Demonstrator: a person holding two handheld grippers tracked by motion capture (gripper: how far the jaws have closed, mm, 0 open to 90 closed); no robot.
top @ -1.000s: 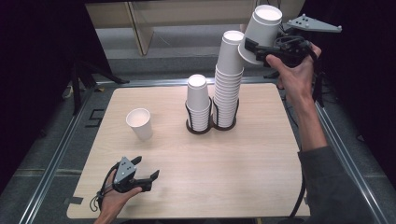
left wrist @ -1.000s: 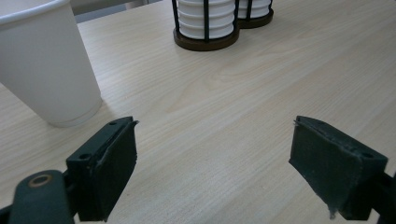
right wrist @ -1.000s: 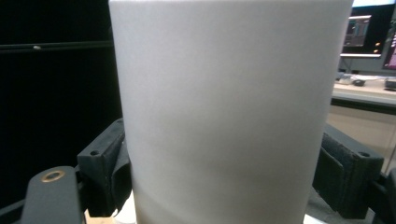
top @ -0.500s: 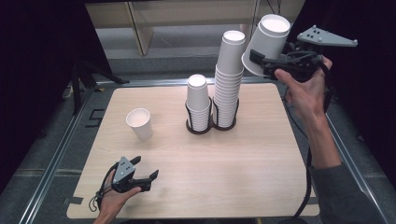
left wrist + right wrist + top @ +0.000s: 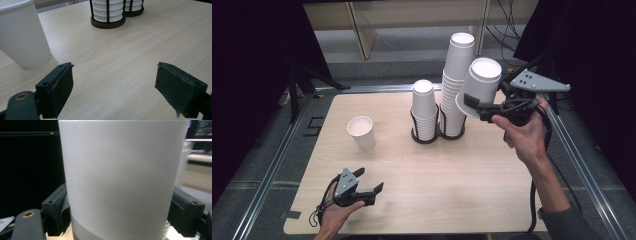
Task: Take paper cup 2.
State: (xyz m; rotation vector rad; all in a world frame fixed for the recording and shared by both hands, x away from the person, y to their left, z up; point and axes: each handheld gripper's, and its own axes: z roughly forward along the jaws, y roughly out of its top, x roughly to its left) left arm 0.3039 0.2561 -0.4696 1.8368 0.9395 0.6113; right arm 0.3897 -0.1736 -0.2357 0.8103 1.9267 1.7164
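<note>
A white paper cup, upside down and tilted, was gripped between the jaws of the right gripper, held in the air just right of the tall cup stack at the far side of the counter. A shorter stack stood left of that. A single upright cup stood further left. The left gripper rested at the near left, jaws apart and holding nothing.

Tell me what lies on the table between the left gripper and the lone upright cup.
Nothing: bare wood separates the left gripper from the lone cup, seen in the high view.
</note>
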